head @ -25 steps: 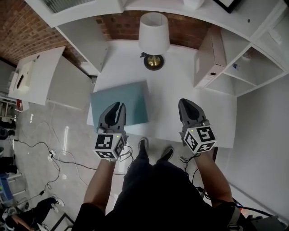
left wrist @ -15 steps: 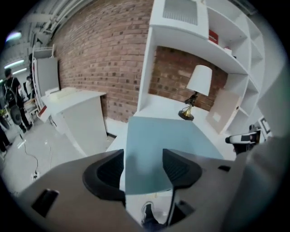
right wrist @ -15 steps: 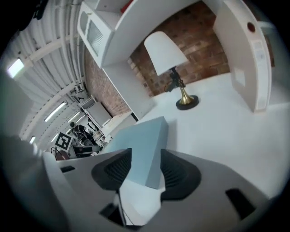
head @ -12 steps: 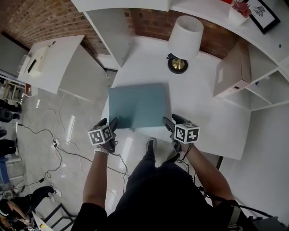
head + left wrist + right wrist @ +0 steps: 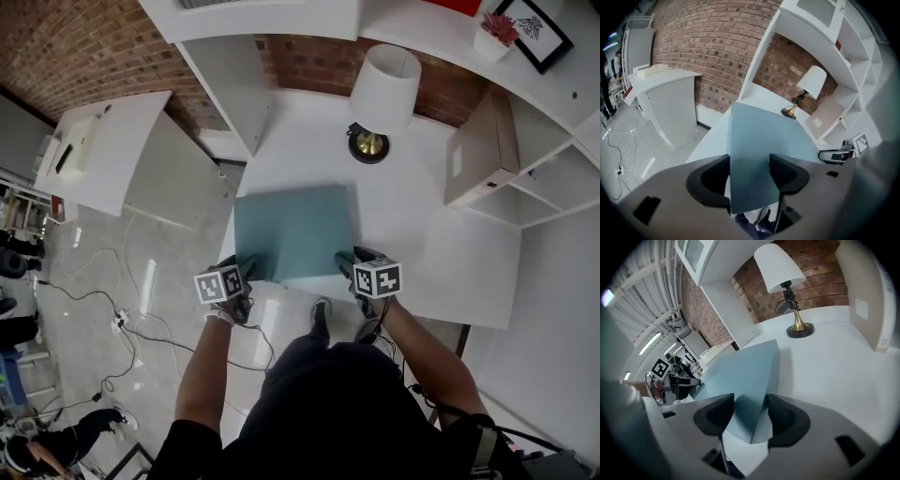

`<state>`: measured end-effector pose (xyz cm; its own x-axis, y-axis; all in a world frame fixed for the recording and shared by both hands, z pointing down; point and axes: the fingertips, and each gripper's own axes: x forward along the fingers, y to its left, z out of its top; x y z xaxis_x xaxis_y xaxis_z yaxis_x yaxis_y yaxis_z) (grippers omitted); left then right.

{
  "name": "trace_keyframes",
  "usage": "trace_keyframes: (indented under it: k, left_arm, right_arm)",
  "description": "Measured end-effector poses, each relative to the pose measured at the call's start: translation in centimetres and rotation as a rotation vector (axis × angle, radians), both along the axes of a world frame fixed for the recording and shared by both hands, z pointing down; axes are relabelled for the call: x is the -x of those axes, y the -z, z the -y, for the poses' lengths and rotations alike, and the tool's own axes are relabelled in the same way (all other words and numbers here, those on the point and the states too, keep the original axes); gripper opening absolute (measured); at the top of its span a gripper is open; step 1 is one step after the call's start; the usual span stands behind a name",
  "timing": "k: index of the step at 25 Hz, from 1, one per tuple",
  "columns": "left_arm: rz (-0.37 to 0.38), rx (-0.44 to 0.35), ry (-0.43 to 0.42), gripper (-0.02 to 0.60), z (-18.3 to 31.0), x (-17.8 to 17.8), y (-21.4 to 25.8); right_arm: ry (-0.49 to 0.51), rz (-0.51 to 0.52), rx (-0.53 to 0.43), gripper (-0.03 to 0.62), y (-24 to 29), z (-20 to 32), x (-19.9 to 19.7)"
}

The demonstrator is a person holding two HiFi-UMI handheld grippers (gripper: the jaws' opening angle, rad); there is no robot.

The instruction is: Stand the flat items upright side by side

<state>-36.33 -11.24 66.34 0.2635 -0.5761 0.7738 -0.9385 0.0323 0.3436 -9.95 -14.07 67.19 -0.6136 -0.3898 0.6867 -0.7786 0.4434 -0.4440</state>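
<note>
A flat teal item [image 5: 295,230] lies on the white table [image 5: 422,234], its near edge at the table's front edge. My left gripper [image 5: 239,267] is at its near left corner. In the left gripper view the teal item [image 5: 754,140] runs between that gripper's [image 5: 749,171] widely spread jaws, which stand open around the corner. My right gripper [image 5: 349,259] is at the near right corner. In the right gripper view the thick corner of the teal item [image 5: 750,376] sits between that gripper's [image 5: 751,413] jaws, which are open about halfway.
A lamp [image 5: 384,80] with a white shade and brass base stands behind the teal item. A tan box [image 5: 478,150] stands upright against the white shelf unit [image 5: 553,178] at the right. A white counter [image 5: 103,150] is on the floor to the left.
Both grippers were raised and shut. They have come down to the teal item's near corners and opened around them.
</note>
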Motion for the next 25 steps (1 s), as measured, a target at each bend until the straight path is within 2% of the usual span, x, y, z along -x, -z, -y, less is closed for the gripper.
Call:
trace_keyframes:
  k: [3,6,11,14,18,25]
  left_arm:
    - [-0.008,-0.013,-0.002,0.262,0.2,-0.7,0.5]
    - [-0.059,-0.033,0.006,0.262,0.7,-1.7,1.1]
    - [-0.147,-0.042,-0.018,0.262,1.9,-5.2,1.6]
    - [-0.234,-0.056,-0.032,0.262,3.2,-9.0,2.0]
    - [-0.364,-0.047,-0.072,0.262,4.4,-15.0,1.9]
    - [-0.555,-0.009,-0.113,0.262,4.1,-22.7,1.4]
  right_arm:
    - [-0.025,-0.027,-0.042,0.224,1.2,0.1,-0.6]
    - [-0.043,-0.029,-0.084,0.222,3.2,0.6,-1.6]
    - [-0.087,-0.096,-0.133,0.219,6.3,0.9,-5.0]
    - [-0.142,-0.136,-0.192,0.218,9.4,1.4,-8.3]
    - [-0.208,-0.249,-0.273,0.215,13.9,1.7,-13.1]
    - [-0.221,-0.318,-0.27,0.167,18.8,1.4,-18.3]
